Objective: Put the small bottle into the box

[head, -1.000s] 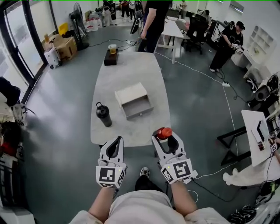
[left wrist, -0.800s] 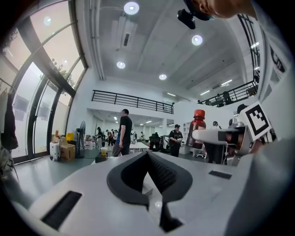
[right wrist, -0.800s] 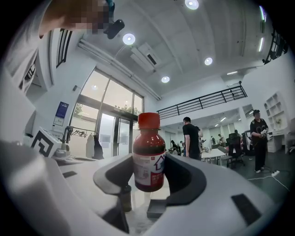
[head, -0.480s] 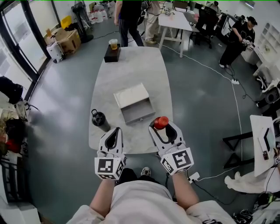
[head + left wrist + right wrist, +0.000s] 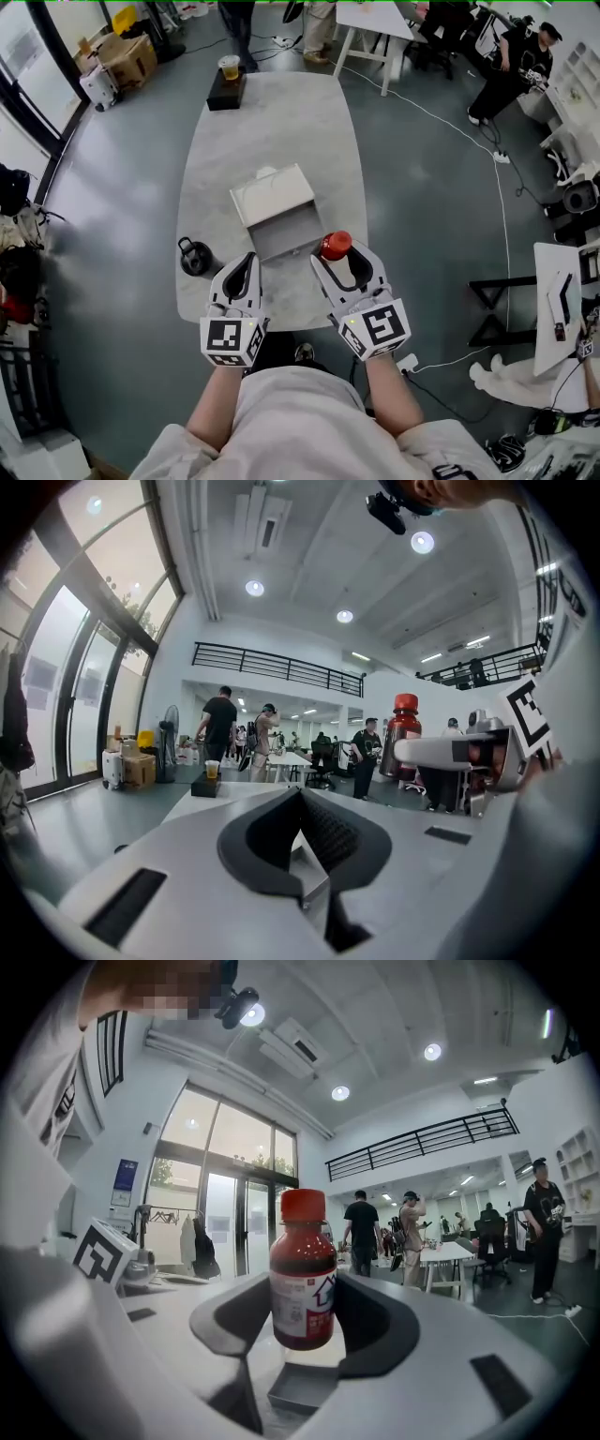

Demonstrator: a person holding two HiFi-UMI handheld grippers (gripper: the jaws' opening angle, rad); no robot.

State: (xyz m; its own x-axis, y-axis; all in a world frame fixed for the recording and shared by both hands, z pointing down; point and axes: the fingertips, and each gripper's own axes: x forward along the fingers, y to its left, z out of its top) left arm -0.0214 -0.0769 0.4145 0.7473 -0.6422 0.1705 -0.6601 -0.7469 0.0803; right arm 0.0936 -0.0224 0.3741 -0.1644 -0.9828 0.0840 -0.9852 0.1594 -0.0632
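The right gripper (image 5: 339,261) (image 5: 305,1326) is clenched on the small dark-red bottle with a red cap and white label (image 5: 335,246) (image 5: 303,1269). Its dark fingers (image 5: 377,1326) press the bottle's lower body from both sides. The shoulder, neck and cap stand clear above them, and the bottle is upright with its label facing the gripper's camera.

In the head view the bottle is held over the near right part of the pale grey oval table (image 5: 309,122), just beside the near right corner of the open white rectangular box (image 5: 272,195). The box's grey tray faces the person, and in the right gripper view that tray (image 5: 292,1401) shows below and beyond the bottle's base.

The left gripper (image 5: 242,274) (image 5: 302,803) hovers at the table's near edge, left of the box's front. Its fingers are pressed together with nothing between them.

A black round flask with a loop on its lid (image 5: 194,255) stands on the table to the left of the left gripper. At the far end a black block carries a cup of yellowish drink (image 5: 228,67).
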